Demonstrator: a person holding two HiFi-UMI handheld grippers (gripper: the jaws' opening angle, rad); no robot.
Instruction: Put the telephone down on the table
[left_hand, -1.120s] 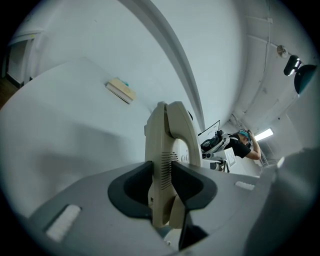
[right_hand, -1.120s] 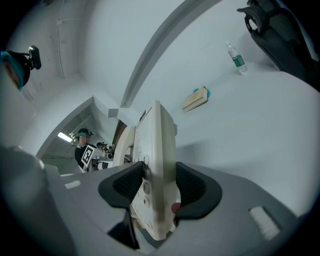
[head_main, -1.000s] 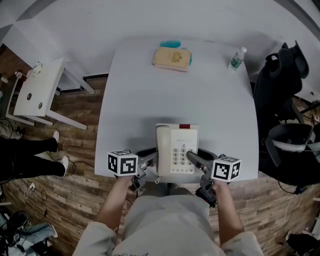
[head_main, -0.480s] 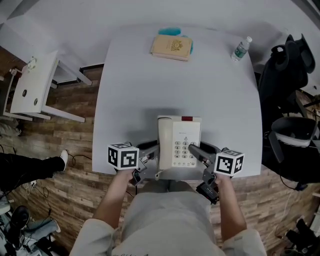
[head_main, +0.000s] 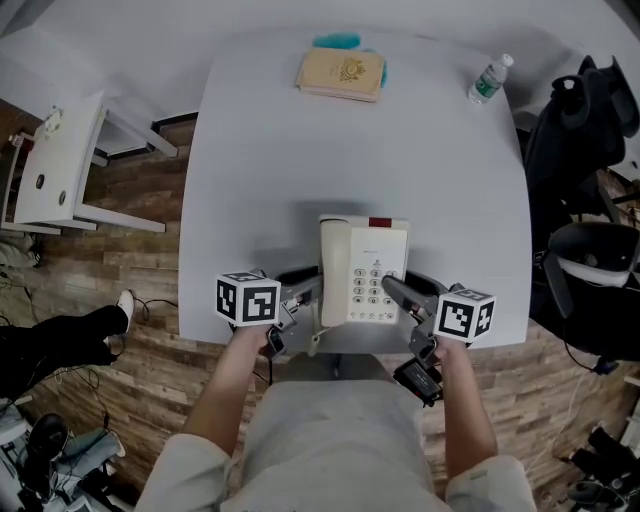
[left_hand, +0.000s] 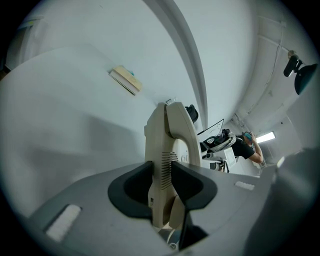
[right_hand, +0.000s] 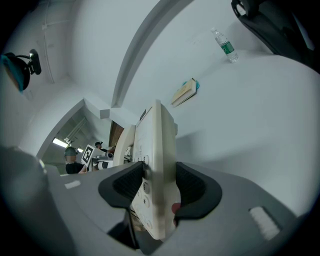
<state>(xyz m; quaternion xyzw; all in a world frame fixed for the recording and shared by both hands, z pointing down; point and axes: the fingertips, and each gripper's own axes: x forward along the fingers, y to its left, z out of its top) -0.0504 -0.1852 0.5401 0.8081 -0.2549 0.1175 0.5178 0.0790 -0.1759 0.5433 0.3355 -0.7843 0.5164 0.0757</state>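
Now: both claws are pinching the telephone (head_main: 363, 272), one on each long side.

Left gripper (left_hand: 162, 186): jaws pressed onto the handset side. The cream edge with the slotted grille sits squarely between the two dark pads and fills the gap.

Right gripper (right_hand: 159, 187): jaws pressed onto the keypad side. One pad is on the button face, the other on the underside.

Position: from the head view the phone sits over the near part of the table (head_main: 440, 180), close to the front edge, between the two marker cubes, with its keypad end toward us. A soft shadow lies to its left. We cannot tell whether the base touches the tabletop or hangs just above it. The book (head_main: 341, 72) and bottle (head_main: 491, 80) are at the far edge, well apart from it.

Handling, our judgement:
- The shell is hard, smooth plastic. It looks stiff and fairly light, and likely slick under the pads.
- The handset only rests in its cradle, so a tilt could tip it out. The left grip across it helps hold it in.
- The cord hanging at the near end may snag on the table edge.
- Opposed grips on the two long sides seem right, with the body kept level.
- A hard drop could crack the casing, so set-down should be gentle, with both claws released together.
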